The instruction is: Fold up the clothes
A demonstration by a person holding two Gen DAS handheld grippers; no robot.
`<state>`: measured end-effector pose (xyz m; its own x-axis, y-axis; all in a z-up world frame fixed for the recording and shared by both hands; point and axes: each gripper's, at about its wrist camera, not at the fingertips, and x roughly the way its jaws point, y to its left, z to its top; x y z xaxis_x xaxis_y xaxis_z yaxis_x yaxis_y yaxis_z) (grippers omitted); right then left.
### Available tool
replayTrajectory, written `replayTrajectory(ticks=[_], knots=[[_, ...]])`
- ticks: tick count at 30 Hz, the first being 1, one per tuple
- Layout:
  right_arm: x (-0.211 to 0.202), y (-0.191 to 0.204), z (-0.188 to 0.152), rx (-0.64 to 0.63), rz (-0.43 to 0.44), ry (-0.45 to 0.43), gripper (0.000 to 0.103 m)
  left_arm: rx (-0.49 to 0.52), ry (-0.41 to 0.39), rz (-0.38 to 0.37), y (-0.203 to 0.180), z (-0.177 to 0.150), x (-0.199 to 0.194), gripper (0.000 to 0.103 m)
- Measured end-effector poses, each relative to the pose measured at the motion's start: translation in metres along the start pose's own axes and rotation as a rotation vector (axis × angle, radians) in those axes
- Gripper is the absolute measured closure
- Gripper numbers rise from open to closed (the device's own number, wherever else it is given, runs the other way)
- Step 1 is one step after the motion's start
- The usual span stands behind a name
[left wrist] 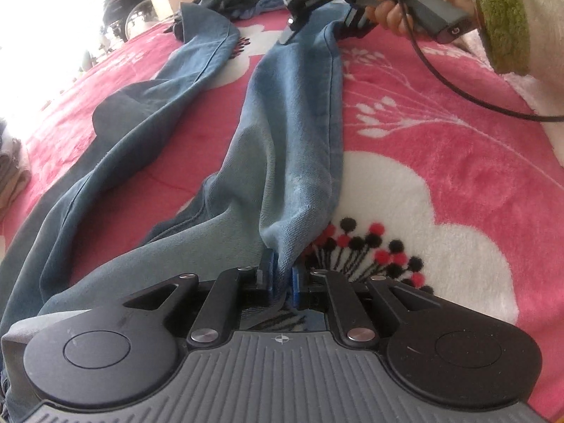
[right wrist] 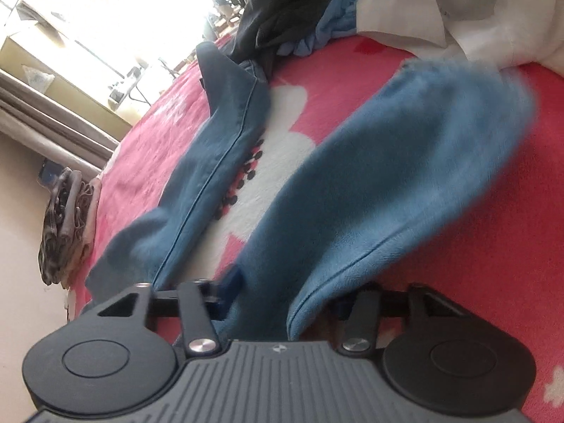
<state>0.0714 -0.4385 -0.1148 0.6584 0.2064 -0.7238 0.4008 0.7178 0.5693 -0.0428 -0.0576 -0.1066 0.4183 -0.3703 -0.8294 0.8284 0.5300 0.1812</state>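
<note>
1. Holding tight, the left gripper [left wrist: 282,278] has its blue pads [left wrist: 268,275] pinched almost together on a bunched bit of the jeans [left wrist: 292,148], near the edge of the bed closest to its camera.
2. The right gripper [left wrist: 317,23] is at the far end of the same jeans leg. In the left wrist view its fingers sit on both sides of the cloth, and a hand [left wrist: 405,3] with a fuzzy white and green sleeve [left wrist: 504,21] holds its handle.
3. In its own view the right gripper [right wrist: 282,303] has its fingers set wider apart, with thick blue cloth between them. I think it has hold of the cloth, but the cloth hides the pads, so I cannot be sure.
4. My guess is that the two grippers hold the two ends of one leg to pull it straight, or to lift it over for a fold.
5. The other leg [left wrist: 197,70] lies flat on the pink flower blanket [left wrist: 440,148], a little apart.
6. Only the left wrist view shows both grippers and the whole stretched leg.
7. Only the right wrist view shows a small stack of clothes [right wrist: 67,225] at one blanket edge, and a heap of clothes [right wrist: 299,10] at the far edge.
</note>
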Motion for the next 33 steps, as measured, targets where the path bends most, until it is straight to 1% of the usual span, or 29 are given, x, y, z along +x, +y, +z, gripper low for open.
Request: replayTrajectory(ticks=[1, 6, 7, 10, 12, 13, 14, 16, 18, 19, 20, 22, 23, 25, 28, 31, 33], knots=[[0.000, -0.001, -0.001, 0.000, 0.008, 0.000, 0.071, -0.001, 0.000, 0.002, 0.000, 0.000, 0.000, 0.094], [-0.003, -0.003, 0.001, 0.008, 0.029, -0.004, 0.076, -0.004, 0.001, 0.008, -0.002, -0.001, 0.000, 0.093], [-0.003, -0.003, 0.000, 0.010, 0.033, -0.004, 0.078, -0.005, 0.001, 0.008, -0.002, -0.001, -0.001, 0.093], [-0.003, -0.004, 0.000, 0.021, 0.038, 0.001, 0.079, -0.015, 0.003, 0.005, -0.001, -0.001, -0.002, 0.092], [0.000, -0.009, 0.001, 0.054, 0.047, 0.017, 0.079, -0.036, 0.006, -0.001, 0.002, -0.001, -0.005, 0.089], [0.001, -0.013, 0.001, 0.082, 0.057, 0.029, 0.078, -0.062, 0.006, -0.003, 0.005, -0.003, -0.008, 0.085], [0.003, -0.017, 0.002, 0.113, 0.070, 0.039, 0.077, -0.108, 0.003, -0.001, 0.009, -0.007, -0.014, 0.079], [0.004, -0.026, 0.004, 0.174, 0.102, 0.056, 0.075, -0.199, -0.002, 0.003, 0.017, -0.016, -0.025, 0.073], [0.003, -0.029, 0.005, 0.201, 0.118, 0.070, 0.072, -0.290, -0.007, 0.007, 0.025, -0.025, -0.036, 0.068], [0.003, -0.031, 0.006, 0.211, 0.123, 0.077, 0.068, -0.336, -0.010, 0.009, 0.029, -0.030, -0.042, 0.065], [0.001, -0.031, 0.006, 0.217, 0.127, 0.085, 0.061, -0.382, -0.013, 0.011, 0.033, -0.034, -0.048, 0.062], [-0.003, -0.027, 0.006, 0.212, 0.127, 0.100, 0.053, -0.473, -0.018, 0.015, 0.042, -0.043, -0.059, 0.056], [-0.006, -0.024, 0.005, 0.202, 0.124, 0.108, 0.051, -0.520, -0.019, 0.028, 0.046, -0.050, -0.065, 0.055], [-0.011, -0.016, 0.003, 0.167, 0.105, 0.126, 0.048, -0.619, -0.014, 0.088, 0.055, -0.070, -0.078, 0.054], [-0.021, -0.006, -0.004, 0.117, 0.087, 0.138, 0.041, -0.825, -0.001, 0.161, 0.077, -0.110, -0.096, 0.052], [-0.033, 0.006, -0.016, 0.048, 0.070, 0.133, 0.040, -1.070, -0.012, 0.213, 0.098, -0.154, -0.116, 0.049], [-0.044, 0.012, -0.025, 0.022, 0.077, 0.126, 0.040, -1.240, -0.046, 0.229, 0.111, -0.184, -0.128, 0.046]])
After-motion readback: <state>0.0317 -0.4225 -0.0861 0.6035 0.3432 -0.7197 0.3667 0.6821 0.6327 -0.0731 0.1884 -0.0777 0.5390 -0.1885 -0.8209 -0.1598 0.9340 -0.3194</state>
